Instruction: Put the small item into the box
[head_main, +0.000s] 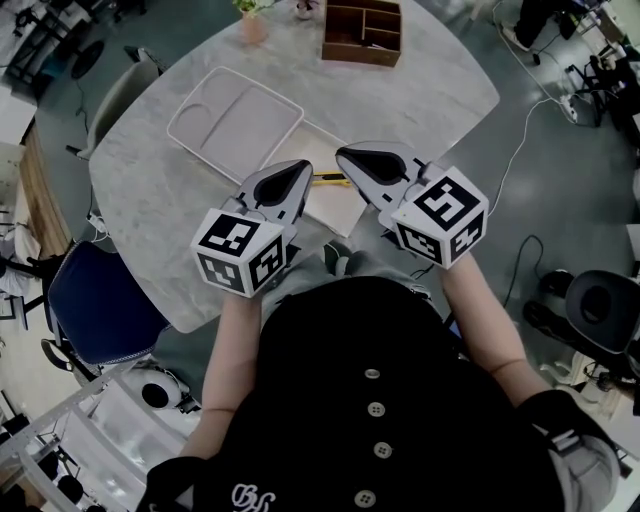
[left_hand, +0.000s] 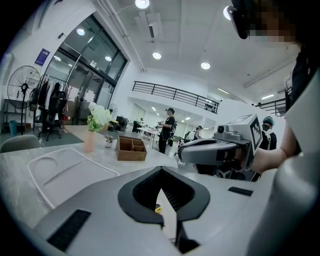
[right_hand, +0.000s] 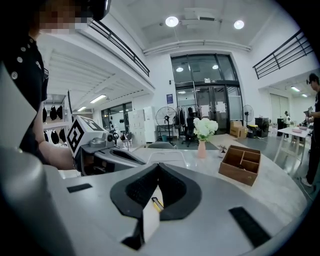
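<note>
Two hand-held grippers hover over a marble surface (head_main: 440, 90), the left hand-held gripper (head_main: 298, 172) and the right hand-held gripper (head_main: 345, 157) both with jaws pressed together and nothing between them. The small yellow item (head_main: 330, 178) lies on a cream sheet (head_main: 335, 205) beneath the two tips, at about 4 o'clock from the left tip and 7 o'clock from the right in the head view, its long axis running 9 to 3 o'clock. Neither hand looks clearly nearer. The wooden compartment box (head_main: 362, 30) stands well apart at 12 o'clock, with a white tray (head_main: 190, 105) at 10 o'clock. No brand or label is legible; only the cubes' square markers show.
</note>
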